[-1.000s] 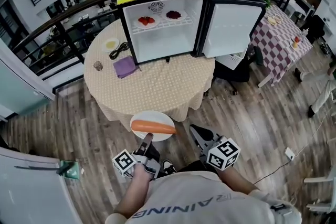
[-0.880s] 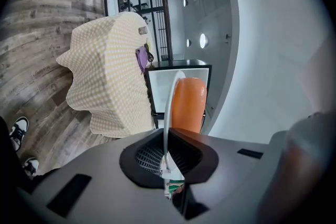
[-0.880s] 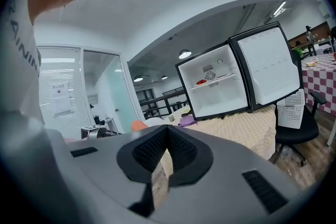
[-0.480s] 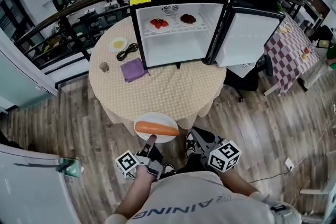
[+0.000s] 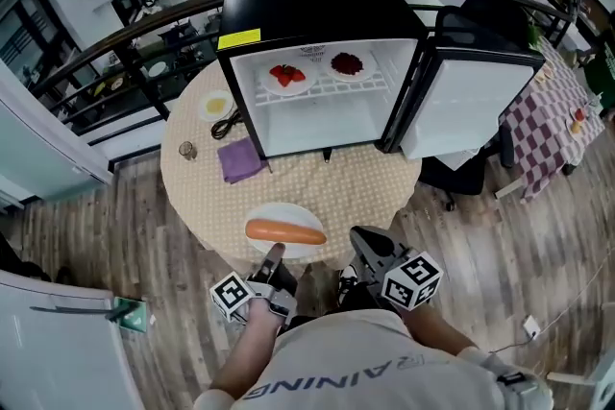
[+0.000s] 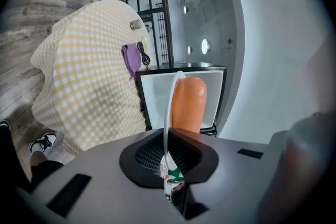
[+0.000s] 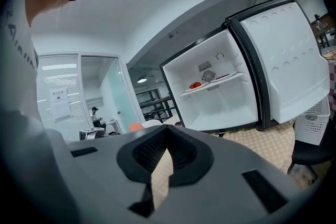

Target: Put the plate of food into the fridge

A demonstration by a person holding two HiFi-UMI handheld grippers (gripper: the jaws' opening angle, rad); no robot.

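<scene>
Black box-shaped fridge (image 5: 317, 5) with a smooth white interior, standing on the tabletop with its door (image 5: 468, 106) swung fully open to the right, so the cavity is free for loading. A white wire shelf (image 5: 322, 89) in the upper part carries two small plates of red food; the lower compartment is bare and appears the likelier place for the load.

Round tabletop (image 5: 327, 182) draped in a yellow-and-white checked cloth that hangs in soft folds over the edge.

Left tongs (image 5: 273, 256): jaws closed tightly on the near rim of the round white plate (image 5: 279, 214), a thin, glossy, rigid disc. It is held level above the near edge of the tabletop, well short of the fridge, presumably so the food cannot roll.

Right tongs (image 5: 362, 239): jaws drawn almost together, only a slit between them, gripping nothing; they hang just beside the plate, probably kept free in reserve.

Smooth orange sausage-shaped food (image 5: 285, 232), lying crosswise on the plate.

Purple folded cloth (image 5: 239, 159) and coiled black cable (image 5: 228, 124), lying left of the fridge, clear of the path.
</scene>
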